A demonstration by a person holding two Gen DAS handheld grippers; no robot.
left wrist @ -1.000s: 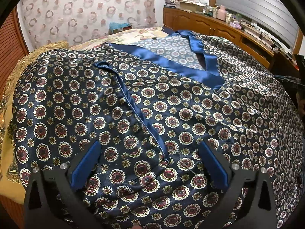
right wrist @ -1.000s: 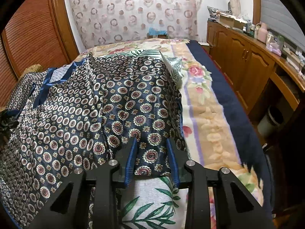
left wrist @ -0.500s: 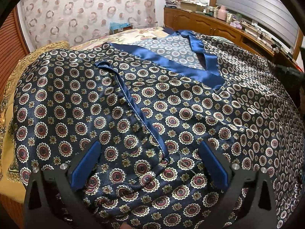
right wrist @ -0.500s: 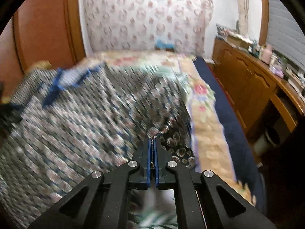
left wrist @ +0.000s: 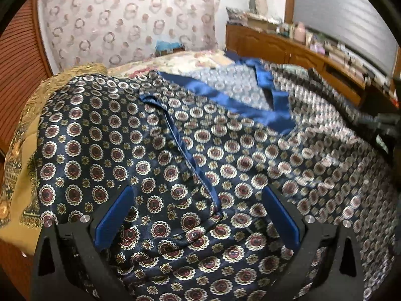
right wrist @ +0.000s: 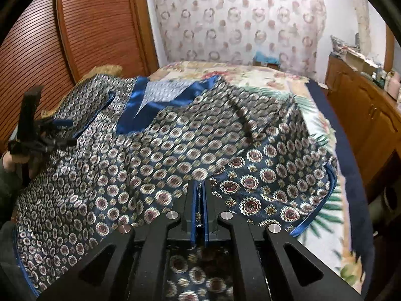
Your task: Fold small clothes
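A navy satin garment (left wrist: 155, 150) with round medallion print and blue trim lies spread over the bed; it also fills the right wrist view (right wrist: 150, 155). My left gripper (left wrist: 198, 215) is open, its blue pads (left wrist: 114, 215) wide apart over the cloth beside a blue seam (left wrist: 190, 160). My right gripper (right wrist: 199, 195) is shut on the garment's edge and holds it lifted, so the cloth drapes leftward from the closed jaws. The left gripper also shows at the left edge of the right wrist view (right wrist: 30, 135).
A floral bedspread (right wrist: 320, 135) lies under the garment, with a yellow blanket (left wrist: 22, 150) at the left side. A wooden cabinet (right wrist: 363, 115) runs along the right. A slatted wooden door (right wrist: 87, 30) and a patterned curtain (right wrist: 238, 20) stand behind.
My right gripper closed on the garment's edge and lifted it up and toward the left. My left gripper stayed open over the cloth, tilting slightly.
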